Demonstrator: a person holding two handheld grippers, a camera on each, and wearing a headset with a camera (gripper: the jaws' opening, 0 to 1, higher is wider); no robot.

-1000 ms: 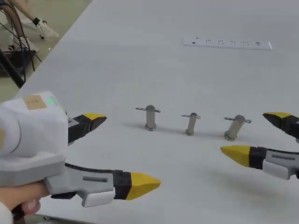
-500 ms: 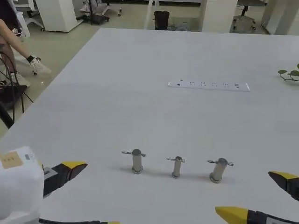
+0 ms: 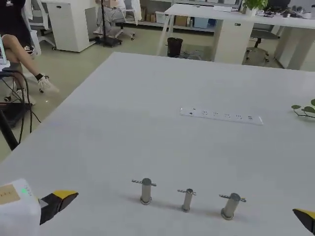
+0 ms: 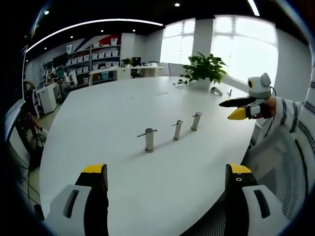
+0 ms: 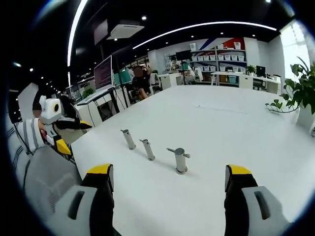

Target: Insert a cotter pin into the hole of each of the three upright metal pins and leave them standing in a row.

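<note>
Hanging spread and empty, the left tongs (image 4: 166, 169) and right tongs (image 5: 168, 169) flank the three metal pins (image 3: 187, 200), upright in a row between and ahead of them, each with a cotter pin (image 3: 143, 183) through its top. The job looks done, so draw each straight back over the near edge of the surface (image 3: 162, 137), never across the row; beyond the pins lies open room up to a power strip (image 3: 221, 116).

No legible txt, nos. or brands anywhere. Power strip (image 3: 221, 116) on the table had tiny dark marks by its sockets, too small to read. Monitor (image 5: 102, 72) in the right gripper view was lit but blurred, nothing readable. Red/blue wall graphic (image 5: 224, 43) gave no letters that could be made out.
</note>
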